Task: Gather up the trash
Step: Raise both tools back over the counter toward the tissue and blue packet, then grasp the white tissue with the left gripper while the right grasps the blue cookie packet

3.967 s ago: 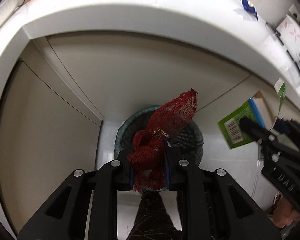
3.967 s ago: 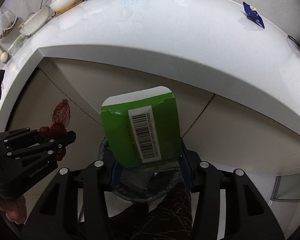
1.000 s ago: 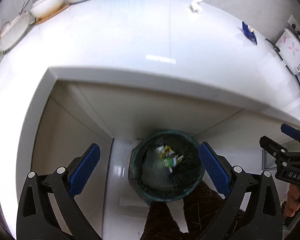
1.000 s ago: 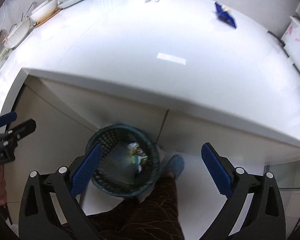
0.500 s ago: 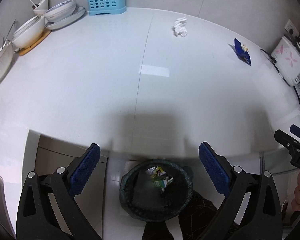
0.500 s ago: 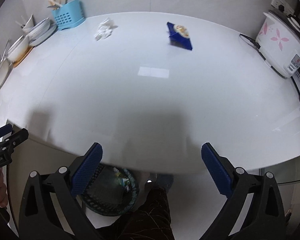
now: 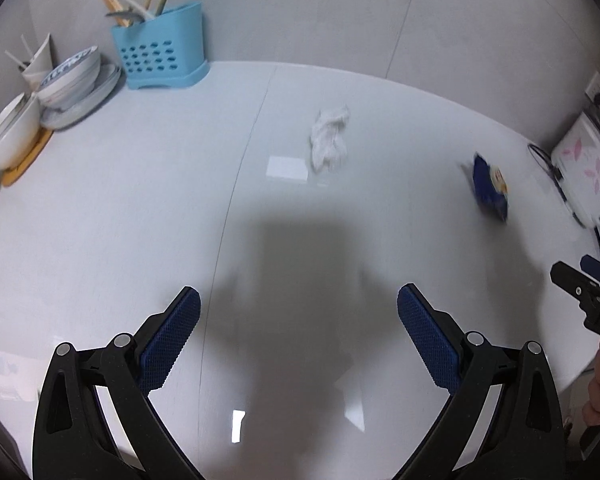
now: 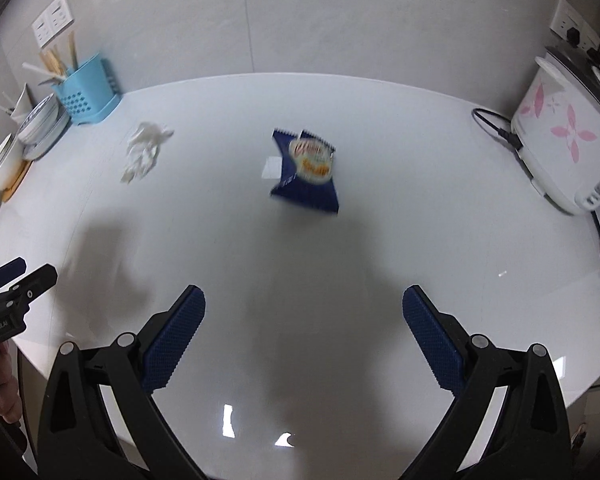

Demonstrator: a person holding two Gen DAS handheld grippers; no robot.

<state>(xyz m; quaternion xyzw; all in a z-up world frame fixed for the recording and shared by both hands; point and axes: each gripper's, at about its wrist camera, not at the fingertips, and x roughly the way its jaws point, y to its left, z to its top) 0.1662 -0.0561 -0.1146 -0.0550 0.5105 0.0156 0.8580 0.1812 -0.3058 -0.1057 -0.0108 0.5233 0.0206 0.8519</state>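
A crumpled white tissue (image 7: 329,138) (image 8: 143,152) lies on the white counter (image 7: 140,208) (image 8: 420,208), ahead of my left gripper (image 7: 299,308). Further right lies a dark blue snack wrapper (image 7: 490,189) (image 8: 309,168), straight ahead of my right gripper (image 8: 304,306). Both grippers hover over the counter's near part, wide open and holding nothing. The right gripper's tip shows at the right edge of the left wrist view (image 7: 588,288); the left one's tip shows at the left edge of the right wrist view (image 8: 16,284). The trash basket is out of sight.
A light blue utensil holder (image 7: 160,46) (image 8: 86,88) with chopsticks stands at the back left beside stacked bowls and plates (image 7: 64,88) (image 8: 36,124). A white rice cooker with pink flowers (image 8: 560,132) (image 7: 584,168) and its black cord (image 8: 496,128) sit at the right.
Both grippers rose from the basket below the counter to above the counter top. The red net bag and green box held 4 s ago are gone; both grippers are now open.
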